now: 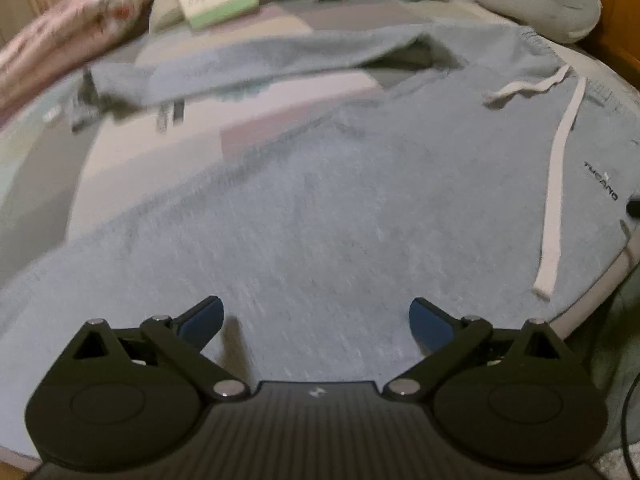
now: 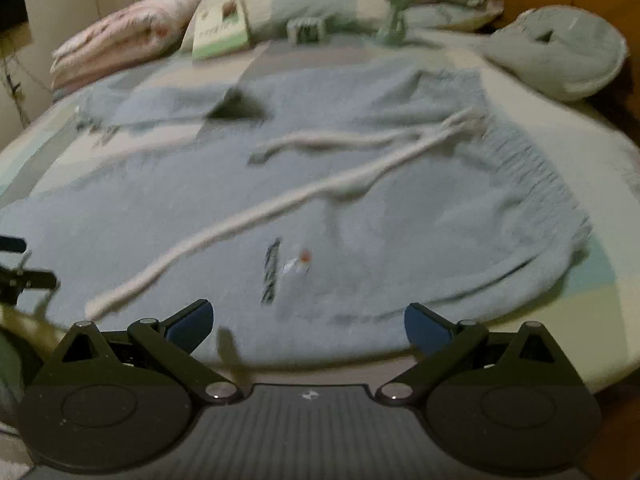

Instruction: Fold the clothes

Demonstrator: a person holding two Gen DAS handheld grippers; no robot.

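Note:
Light blue sweatpants [image 1: 340, 200] lie spread flat on the bed, legs pointing left, waistband to the right with white drawstrings [image 1: 556, 184]. My left gripper [image 1: 316, 320] hovers open over the nearer leg, nothing between its blue-padded fingers. In the right wrist view the sweatpants [image 2: 360, 208] fill the middle, drawstrings [image 2: 248, 220] trailing across them beside a dark printed logo [image 2: 270, 272]. My right gripper [image 2: 308, 324] stands open over the near edge of the pants, holding nothing. The other gripper's tip [image 2: 16, 264] shows at the left edge.
On the patchwork bedsheet [image 2: 560, 128], at the far end, lie a pink pillow [image 2: 120, 44], a green-and-white box [image 2: 222, 32], a small green fan [image 2: 394, 4] and a grey round cushion [image 2: 560, 56]. A wooden bed frame [image 1: 624, 20] runs along the right.

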